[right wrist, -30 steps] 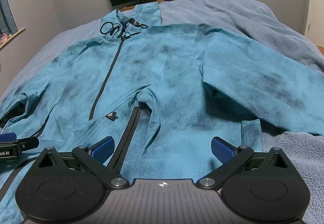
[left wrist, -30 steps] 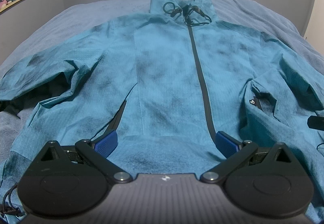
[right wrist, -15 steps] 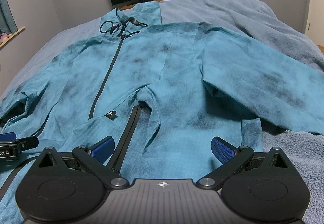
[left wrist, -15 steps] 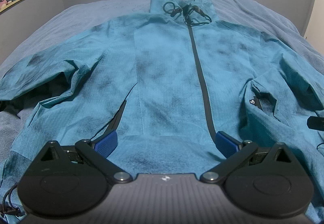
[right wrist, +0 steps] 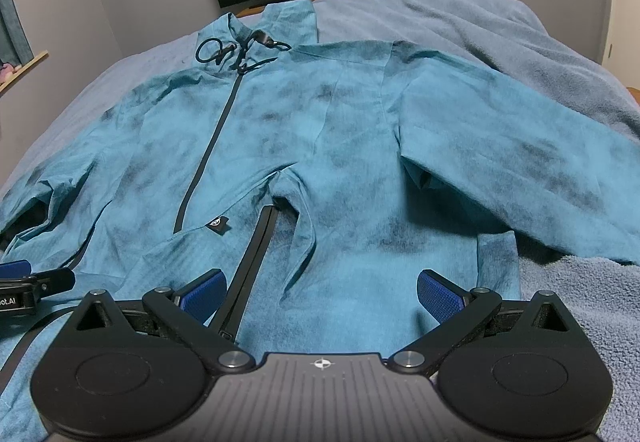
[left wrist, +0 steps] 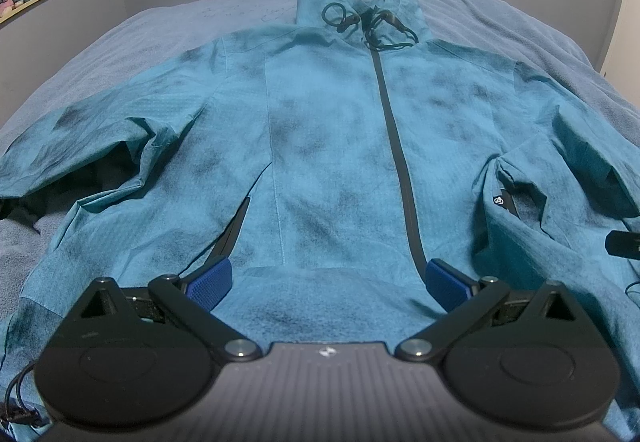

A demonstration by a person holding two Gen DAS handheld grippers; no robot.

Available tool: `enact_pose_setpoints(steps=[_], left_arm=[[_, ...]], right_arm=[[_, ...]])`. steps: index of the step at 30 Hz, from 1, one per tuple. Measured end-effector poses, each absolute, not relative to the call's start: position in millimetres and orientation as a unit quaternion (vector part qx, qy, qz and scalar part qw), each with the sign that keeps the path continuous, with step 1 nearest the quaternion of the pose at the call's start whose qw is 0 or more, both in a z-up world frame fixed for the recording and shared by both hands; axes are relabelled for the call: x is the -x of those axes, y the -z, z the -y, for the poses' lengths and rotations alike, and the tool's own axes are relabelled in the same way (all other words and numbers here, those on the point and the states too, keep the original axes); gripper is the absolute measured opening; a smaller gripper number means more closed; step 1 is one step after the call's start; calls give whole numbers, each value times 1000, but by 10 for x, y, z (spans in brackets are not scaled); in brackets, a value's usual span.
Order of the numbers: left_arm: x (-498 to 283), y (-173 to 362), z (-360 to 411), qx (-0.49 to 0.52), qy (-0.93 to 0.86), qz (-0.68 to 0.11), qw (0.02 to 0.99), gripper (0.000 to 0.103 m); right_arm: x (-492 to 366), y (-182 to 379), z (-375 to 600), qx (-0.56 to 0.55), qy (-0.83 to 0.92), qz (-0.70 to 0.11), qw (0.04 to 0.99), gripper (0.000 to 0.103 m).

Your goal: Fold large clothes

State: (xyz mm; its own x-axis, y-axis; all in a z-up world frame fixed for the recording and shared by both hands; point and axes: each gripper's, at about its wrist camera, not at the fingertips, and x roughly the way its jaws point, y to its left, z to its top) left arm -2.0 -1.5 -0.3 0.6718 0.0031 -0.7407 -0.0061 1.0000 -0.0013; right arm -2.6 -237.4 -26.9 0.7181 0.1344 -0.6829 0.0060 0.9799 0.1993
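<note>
Jacket [left wrist: 332, 146] flat on bed [left wrist: 120, 42], unfolded | both grippers' fingers [left wrist: 210, 278] [right wrist: 438, 292] apart over near hem | next: pinch hem

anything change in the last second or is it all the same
Nothing visibly changed. The jacket lies spread face up on the bed, zipped, sleeves out to the sides. The left tongs and the right tongs stay open over its hem, holding nothing.
</note>
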Motion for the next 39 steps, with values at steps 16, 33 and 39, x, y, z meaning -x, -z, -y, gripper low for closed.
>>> enact_pose_setpoints(steps=[16, 33, 39], left_arm=[[22, 1, 12, 5, -4, -404, 915, 103], [-402, -939, -255, 54, -51, -323, 943, 103], [-397, -555, -253, 26, -61, -315, 947, 103]], right_arm=[[22, 270, 2365, -94, -34, -378, 920, 103], [110, 87, 2590, -130, 4, -319, 939, 103], [190, -156, 2847, -149, -7, -281, 948, 103]])
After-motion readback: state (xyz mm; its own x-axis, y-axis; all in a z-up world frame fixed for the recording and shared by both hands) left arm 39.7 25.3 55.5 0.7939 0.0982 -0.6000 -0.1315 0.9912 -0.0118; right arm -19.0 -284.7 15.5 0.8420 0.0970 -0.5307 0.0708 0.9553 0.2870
